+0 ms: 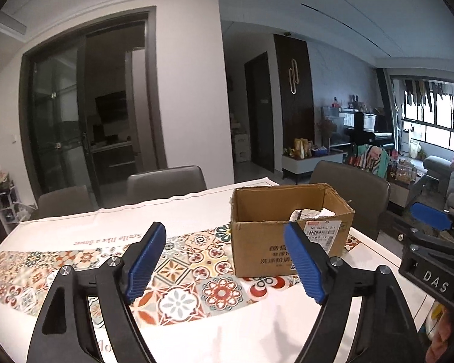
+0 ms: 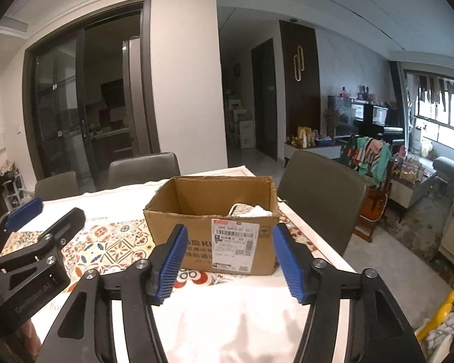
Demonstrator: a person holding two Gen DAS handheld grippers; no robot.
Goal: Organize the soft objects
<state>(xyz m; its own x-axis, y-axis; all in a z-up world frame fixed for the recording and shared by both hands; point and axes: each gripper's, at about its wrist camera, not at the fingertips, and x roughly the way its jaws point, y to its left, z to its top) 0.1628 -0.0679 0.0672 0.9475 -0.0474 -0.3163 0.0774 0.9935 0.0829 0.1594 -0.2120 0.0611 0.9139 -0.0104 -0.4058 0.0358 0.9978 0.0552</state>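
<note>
Both the left gripper (image 1: 230, 261) and the right gripper (image 2: 230, 261) hover empty with jaws spread over the table (image 1: 257, 317), while pale soft items (image 2: 251, 210) already lie inside the cardboard box (image 2: 196, 233), so the sorting looks largely done.

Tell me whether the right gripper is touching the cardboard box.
Apart. In the right wrist view, the right gripper is open and empty, and tablecloth shows below the cardboard box, nearer the camera than its base.
</note>
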